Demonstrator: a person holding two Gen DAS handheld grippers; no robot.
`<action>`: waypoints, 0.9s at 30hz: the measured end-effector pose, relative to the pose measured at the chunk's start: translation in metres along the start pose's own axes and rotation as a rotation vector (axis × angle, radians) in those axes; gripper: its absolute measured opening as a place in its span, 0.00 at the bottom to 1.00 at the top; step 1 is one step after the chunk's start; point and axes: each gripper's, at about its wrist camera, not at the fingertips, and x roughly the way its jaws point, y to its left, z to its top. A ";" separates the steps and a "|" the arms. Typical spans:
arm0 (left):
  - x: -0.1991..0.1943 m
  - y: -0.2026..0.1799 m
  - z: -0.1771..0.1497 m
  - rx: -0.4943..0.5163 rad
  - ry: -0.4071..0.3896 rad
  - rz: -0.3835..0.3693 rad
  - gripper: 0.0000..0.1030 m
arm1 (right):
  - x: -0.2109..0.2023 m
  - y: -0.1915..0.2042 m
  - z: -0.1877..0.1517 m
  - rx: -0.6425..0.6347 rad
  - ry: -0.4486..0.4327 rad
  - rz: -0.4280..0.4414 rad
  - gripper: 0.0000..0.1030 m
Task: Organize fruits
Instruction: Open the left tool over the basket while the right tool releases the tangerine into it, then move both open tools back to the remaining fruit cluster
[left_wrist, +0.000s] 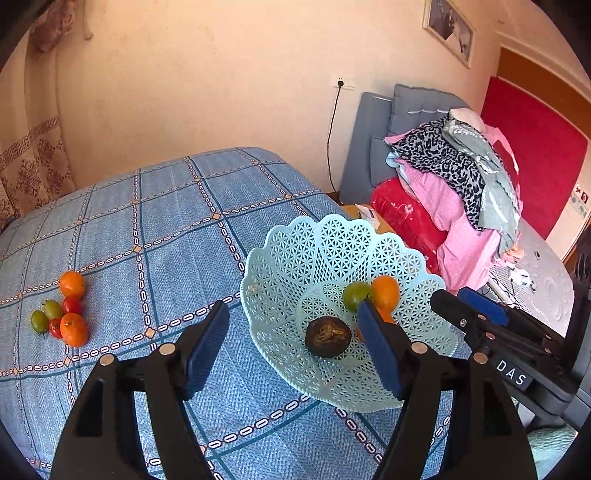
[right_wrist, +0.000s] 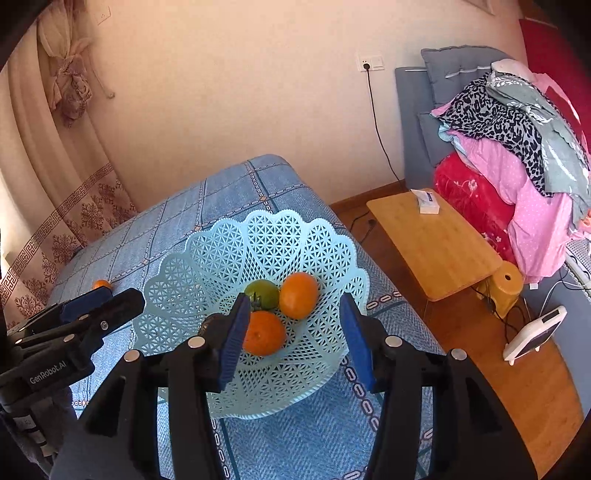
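The basket (left_wrist: 332, 258) is the landmark here: one pale blue plastic bowl with lattice walls and a scalloped rim, standing on a blue checked cloth (left_wrist: 166, 221) that covers the table.

Inside the basket the right wrist view shows two oranges (right_wrist: 298, 295) and one green tomato (right_wrist: 263, 293), all three close together at the bottom; the nearer orange (right_wrist: 264, 333) touches the tomato. One dark, wrinkled, round fruit (left_wrist: 327, 336) also lies in the basket. It is clear in the left wrist view, but in the right wrist view it is almost hidden behind a finger.

Only the left wrist view shows the pile (left_wrist: 61, 308) well to the left of the basket, on the cloth. It has six pieces, touching each other: two oranges, two red tomatoes and two green tomatoes. The right wrist view shows just one orange of it, far behind the left gripper.

The left gripper (left_wrist: 293, 350) hangs over the near left rim of the basket, its blue ribbed pads spread wide with nothing between them. The right gripper (right_wrist: 295, 341) hangs over the near side of the basket, also spread and empty.

Right of the basket, only the right wrist view shows one low wooden table (right_wrist: 436, 247) with a small white box (right_wrist: 426, 201) on it.
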 end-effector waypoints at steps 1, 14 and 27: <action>-0.004 0.000 0.001 0.002 -0.009 0.001 0.71 | -0.003 0.001 0.001 -0.002 -0.009 0.002 0.50; -0.043 0.020 0.007 -0.018 -0.097 0.048 0.76 | -0.028 0.040 0.000 -0.077 -0.081 0.059 0.50; -0.084 0.089 0.006 -0.097 -0.152 0.192 0.76 | -0.015 0.107 0.006 -0.120 -0.065 0.188 0.50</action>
